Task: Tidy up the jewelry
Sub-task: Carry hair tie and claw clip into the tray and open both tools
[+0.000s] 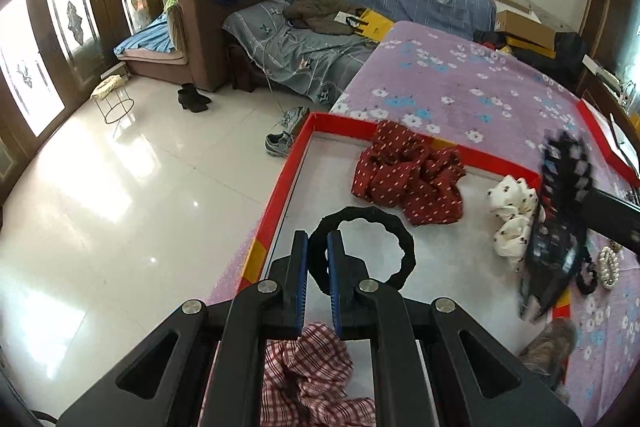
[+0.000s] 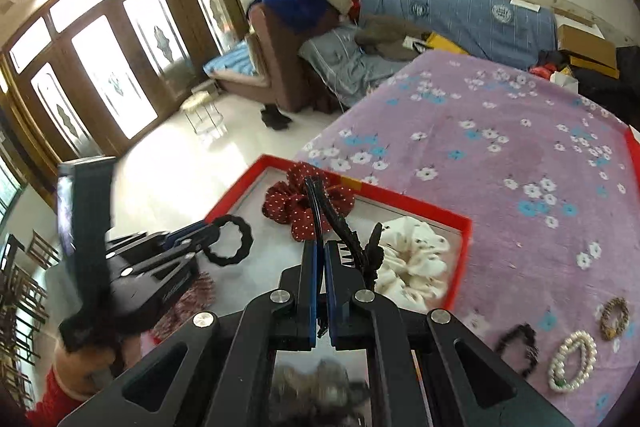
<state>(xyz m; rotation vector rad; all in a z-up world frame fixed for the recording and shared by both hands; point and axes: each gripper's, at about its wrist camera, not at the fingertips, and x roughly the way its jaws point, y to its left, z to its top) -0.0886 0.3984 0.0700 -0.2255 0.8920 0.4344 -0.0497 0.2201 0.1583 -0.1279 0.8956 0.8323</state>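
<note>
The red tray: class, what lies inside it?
Inside the red tray: a dark red dotted scrunchie, a cream scrunchie and a checked cloth. The cloth's near part is hidden behind the left gripper.

Floral purple bed (image 2: 500,155), red-rimmed tray (image 2: 462,227), bracelets (image 2: 572,359)

Glossy white floor (image 1: 120,187), brown sofa (image 1: 200,27)

Tray (image 1: 288,171) floor bare at centre (image 1: 460,247) and along the 9 o'clock wall. Red scrunchie (image 1: 408,179) blocks 12 o'clock; white scrunchie (image 1: 514,219) crowds 3 o'clock; plaid cloth (image 1: 308,367) fills 6 o'clock. Beyond the 3 o'clock wall, bracelets (image 2: 572,359) lie on the blanket (image 2: 500,147); blurred, maybe three. Blanket at 1 o'clock open.
</note>
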